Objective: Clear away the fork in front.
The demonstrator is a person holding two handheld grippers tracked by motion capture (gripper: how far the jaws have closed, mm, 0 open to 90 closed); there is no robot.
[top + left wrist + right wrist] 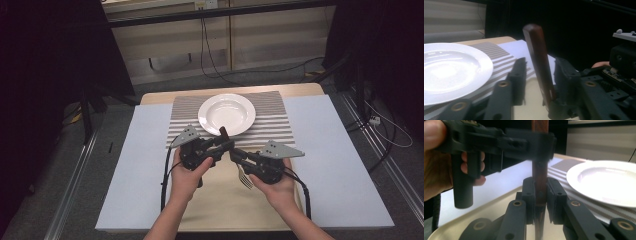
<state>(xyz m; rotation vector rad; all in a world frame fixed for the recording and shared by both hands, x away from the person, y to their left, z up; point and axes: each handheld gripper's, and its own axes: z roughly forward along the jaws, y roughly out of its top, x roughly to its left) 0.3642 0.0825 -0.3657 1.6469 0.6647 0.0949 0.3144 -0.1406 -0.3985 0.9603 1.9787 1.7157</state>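
Together, both grippers met on one fork. Right gripper clamped its dark wooden handle near the metal neck; left gripper stood higher on that handle, jaws narrow about it, right pad touching, a sliver of gap at the left. Beneath lay a beige tray on a pale table cover; beyond, a white plate rested on a striped mat. Black curtains surrounded everything.

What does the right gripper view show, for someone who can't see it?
The right tool clamps a fork's brown wooden handle, which stands upright. Higher up, the left tool, held in a hand, closes around that handle, and a white plate sits on a striped placemat at right.
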